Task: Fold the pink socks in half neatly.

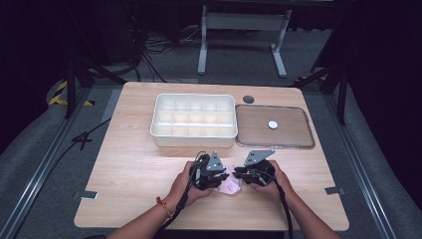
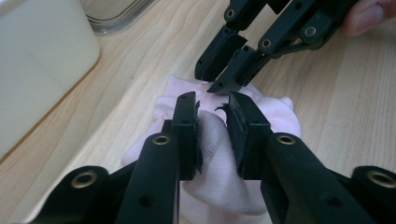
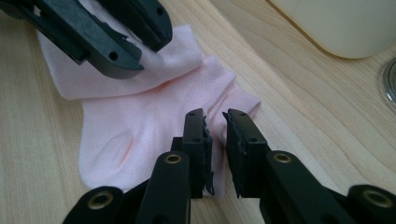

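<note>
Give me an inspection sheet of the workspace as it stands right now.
Surface: wooden table, a round grommet hole near its far edge.
Job's things: pale pink sock lying near the front edge, bunched up at one end.
Clutter: white compartment tray, its cells look empty; clear lid with a white knob lying flat beside it.
Grippers: left gripper pinching a fold of the sock; right gripper low over the sock's edge, jaws narrowly parted, grip cannot be told.
Cables: one trails back from each gripper along the forearm; more lie on the floor beyond the table.
Surroundings: grey carpet, a white frame leg, dark curtains.
</note>
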Available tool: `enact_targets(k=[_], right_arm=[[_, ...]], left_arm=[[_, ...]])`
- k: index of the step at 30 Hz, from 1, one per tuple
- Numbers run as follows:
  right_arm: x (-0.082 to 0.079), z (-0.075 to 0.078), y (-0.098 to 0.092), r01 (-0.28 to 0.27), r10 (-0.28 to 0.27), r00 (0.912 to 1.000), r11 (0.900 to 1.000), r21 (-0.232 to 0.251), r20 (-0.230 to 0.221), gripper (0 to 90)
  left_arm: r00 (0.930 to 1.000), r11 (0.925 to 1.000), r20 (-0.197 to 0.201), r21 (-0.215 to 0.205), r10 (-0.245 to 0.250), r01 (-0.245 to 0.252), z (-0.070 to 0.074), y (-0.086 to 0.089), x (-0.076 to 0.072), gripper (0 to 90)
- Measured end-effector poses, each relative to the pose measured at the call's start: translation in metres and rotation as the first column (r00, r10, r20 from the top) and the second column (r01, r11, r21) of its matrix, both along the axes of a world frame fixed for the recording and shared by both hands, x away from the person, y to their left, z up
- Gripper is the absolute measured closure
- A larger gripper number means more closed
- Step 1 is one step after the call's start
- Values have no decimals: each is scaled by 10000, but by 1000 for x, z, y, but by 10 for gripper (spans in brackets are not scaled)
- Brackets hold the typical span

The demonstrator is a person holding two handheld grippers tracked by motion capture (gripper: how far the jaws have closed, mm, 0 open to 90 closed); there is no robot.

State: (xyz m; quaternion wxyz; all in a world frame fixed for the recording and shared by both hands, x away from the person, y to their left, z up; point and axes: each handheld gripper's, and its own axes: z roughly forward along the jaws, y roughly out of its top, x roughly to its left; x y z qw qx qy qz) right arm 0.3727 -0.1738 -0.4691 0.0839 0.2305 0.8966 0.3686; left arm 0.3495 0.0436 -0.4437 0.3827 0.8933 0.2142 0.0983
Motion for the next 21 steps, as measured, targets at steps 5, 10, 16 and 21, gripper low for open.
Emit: enact_targets(k=[5, 10, 16, 21], right_arm=[[0, 0, 0, -7, 7, 10000, 10000, -17, 55, 783], [0, 0, 0, -10, 10, 10000, 10000, -20, 66, 783], [0, 0, 0, -4, 4, 10000, 10000, -12, 61, 784], [0, 0, 0, -5, 5, 10000, 10000, -8, 58, 785]], left_arm=[[9999, 9985, 13, -538, 112, -111, 12, 9, 0, 697], [9998, 9963, 187, -853, 92, -76, 24, 20, -1, 695], [9998, 9978, 180, -659, 6, 6, 24, 35, -3, 746], [9979, 9978, -75, -142, -643, 641, 7, 33, -10, 775]])
